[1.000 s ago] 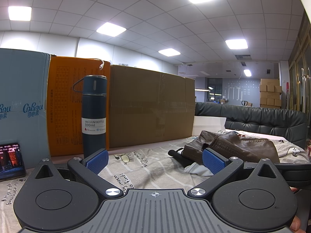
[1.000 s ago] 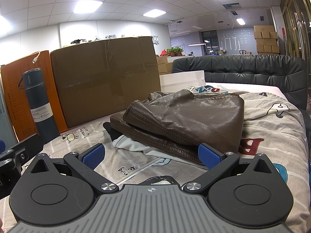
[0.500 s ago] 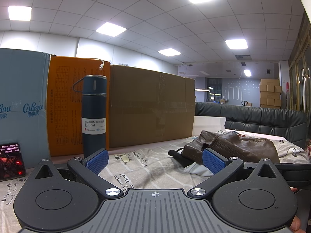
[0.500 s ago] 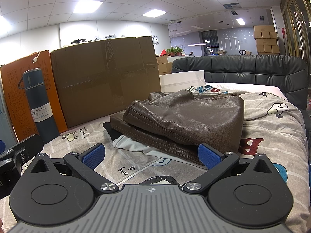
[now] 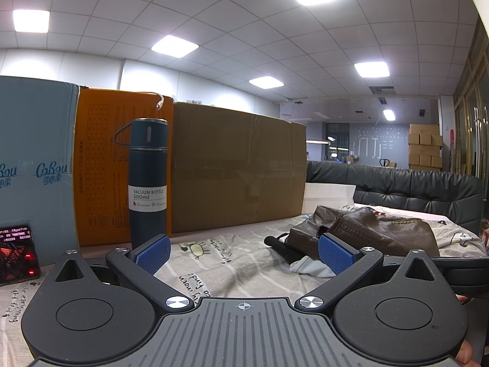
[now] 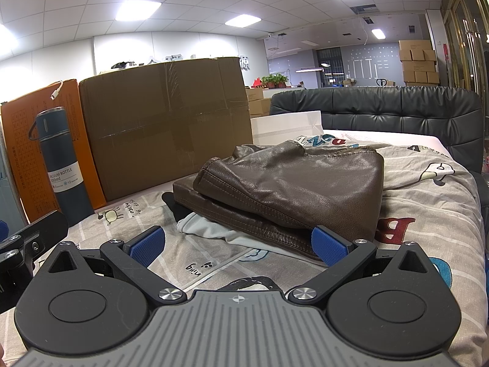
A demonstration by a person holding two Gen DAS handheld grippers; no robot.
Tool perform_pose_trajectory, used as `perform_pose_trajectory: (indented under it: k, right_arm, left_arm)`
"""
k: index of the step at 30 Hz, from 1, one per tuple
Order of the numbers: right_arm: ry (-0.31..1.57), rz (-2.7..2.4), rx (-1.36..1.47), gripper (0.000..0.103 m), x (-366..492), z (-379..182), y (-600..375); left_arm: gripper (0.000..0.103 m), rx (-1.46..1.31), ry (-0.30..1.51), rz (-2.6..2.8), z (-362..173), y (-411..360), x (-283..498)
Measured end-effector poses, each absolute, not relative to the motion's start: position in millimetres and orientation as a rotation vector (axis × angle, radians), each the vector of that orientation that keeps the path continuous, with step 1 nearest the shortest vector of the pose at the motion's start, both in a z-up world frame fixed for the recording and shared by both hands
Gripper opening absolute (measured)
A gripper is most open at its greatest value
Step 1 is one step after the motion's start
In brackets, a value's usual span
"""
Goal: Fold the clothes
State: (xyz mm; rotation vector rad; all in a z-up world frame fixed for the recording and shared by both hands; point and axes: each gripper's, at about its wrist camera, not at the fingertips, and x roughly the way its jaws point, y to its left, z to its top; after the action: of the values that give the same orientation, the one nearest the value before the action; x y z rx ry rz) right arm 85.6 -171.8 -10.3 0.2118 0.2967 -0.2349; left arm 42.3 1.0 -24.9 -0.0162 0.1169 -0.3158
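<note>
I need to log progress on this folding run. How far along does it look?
Done: the brown leather jacket lies folded on the printed sheet, atop a pale garment that looks bunched. In hand: nothing; left gripper and right gripper are open and empty. Left: possibly the pale garment.

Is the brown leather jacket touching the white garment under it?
Touching. In the right wrist view the brown leather jacket lies directly on the white garment, whose edge sticks out from beneath it, with no gap between them.
</note>
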Motion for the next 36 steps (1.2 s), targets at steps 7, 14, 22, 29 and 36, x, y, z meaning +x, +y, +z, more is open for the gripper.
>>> perform_pose_trajectory:
  k: [7,14,22,29,36]
  right_arm:
    - [0.298,-0.235,0.211,0.103,85.4,-10.5,-171.6]
    - [0.301,-0.235,0.210,0.103,85.9,-10.5,-171.4]
    - [0.311,-0.236,0.192,0.103,88.7,-11.5,-167.7]
    - [0.307,-0.243,0.174,0.103,88.1,-11.4,-165.1]
    - [0.309,-0.237,0.165,0.103,89.2,-11.1,-163.6]
  left_arm:
    - [0.103,-0.018,0.115,-0.315,-24.6,1.1,41.8]
    - [0.103,-0.027,0.114,-0.323,-24.3,1.6,41.1]
    - [0.103,-0.042,0.118,-0.305,-24.3,3.7,42.2]
    - [0.103,-0.036,0.112,-0.291,-24.2,2.4,40.5]
    - [0.103,-0.029,0.109,-0.277,-24.3,2.1,40.3]
